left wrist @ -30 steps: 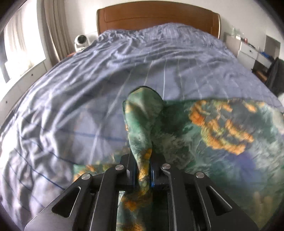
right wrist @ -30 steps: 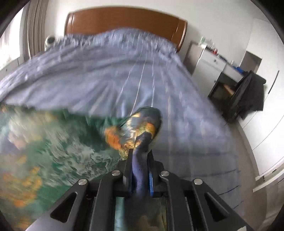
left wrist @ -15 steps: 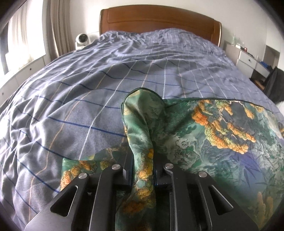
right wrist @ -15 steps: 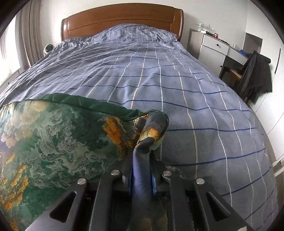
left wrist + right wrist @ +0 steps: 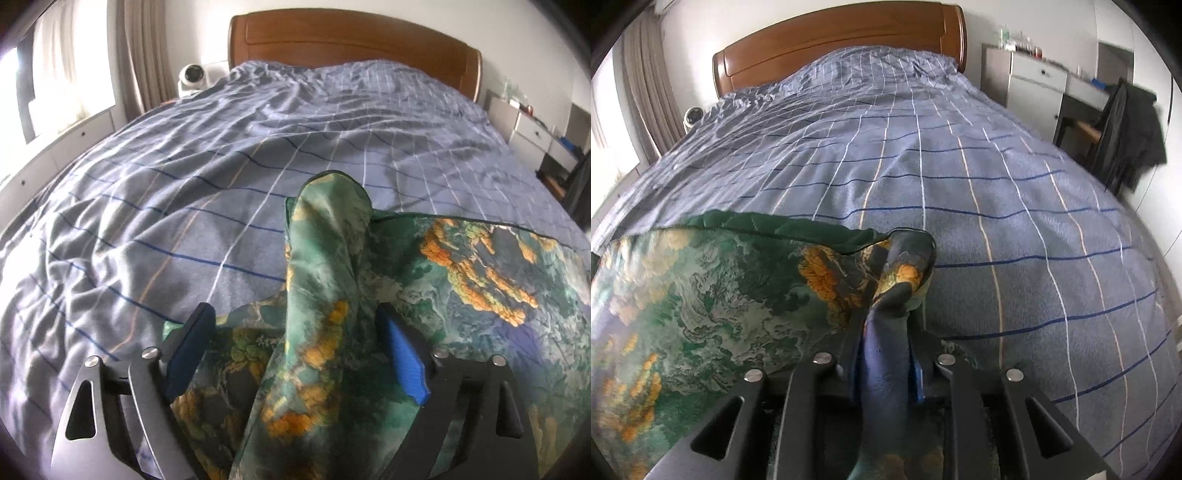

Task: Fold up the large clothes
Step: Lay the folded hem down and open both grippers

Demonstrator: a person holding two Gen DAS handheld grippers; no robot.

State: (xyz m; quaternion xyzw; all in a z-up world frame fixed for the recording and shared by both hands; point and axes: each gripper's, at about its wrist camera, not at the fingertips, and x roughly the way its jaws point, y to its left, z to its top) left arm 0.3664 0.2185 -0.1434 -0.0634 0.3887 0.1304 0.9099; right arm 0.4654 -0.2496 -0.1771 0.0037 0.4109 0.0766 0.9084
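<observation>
A large green cloth (image 5: 461, 266) printed with orange patches lies spread on the blue checked bed cover (image 5: 221, 184). In the left wrist view its corner stands up in a loose fold between the blue pads (image 5: 402, 350). My left gripper (image 5: 293, 310) is opening, its jaws wide apart and off the fabric. In the right wrist view the cloth (image 5: 701, 295) spreads to the left over the cover (image 5: 997, 184). My right gripper (image 5: 886, 321) is also opening, but its jaws are only slightly parted. A bunched corner fills the gap between them and still touches both fingers.
A wooden headboard (image 5: 351, 37) stands at the far end of the bed. A white round device (image 5: 192, 75) sits beside it near the curtain (image 5: 144, 55). To the right are a white cabinet (image 5: 1038, 77) and a dark jacket (image 5: 1126, 125) hung on a chair.
The left jaws have sprung wide apart and let go of the fold. The right jaws have parted a little. The cloth has settled flat onto the bed as the right gripper sank.
</observation>
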